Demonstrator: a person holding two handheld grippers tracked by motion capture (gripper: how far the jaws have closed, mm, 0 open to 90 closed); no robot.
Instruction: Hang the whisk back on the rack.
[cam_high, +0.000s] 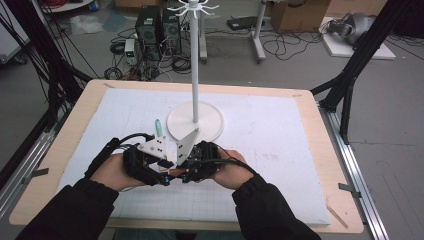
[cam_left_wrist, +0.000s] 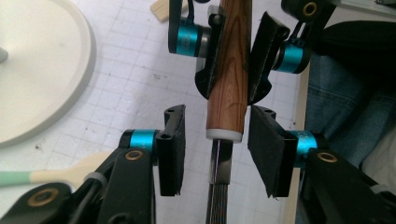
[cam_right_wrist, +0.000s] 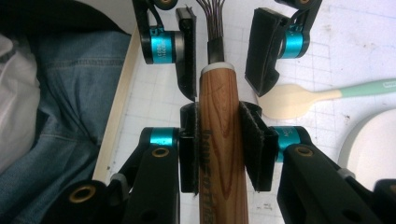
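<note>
A wooden-handled whisk is clamped by the handle in the right gripper, near the stand base. Its wire end is straddled by the left gripper, whose jaws are apart, not touching it.

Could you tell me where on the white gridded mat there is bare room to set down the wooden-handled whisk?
The white gridded mat lies bare on its right half, between the round white stand base and the mat's right edge, and along its far strip. It is crowded front-centre, where both grippers meet on the wooden-handled whisk beside a mint-handled spoon.
</note>
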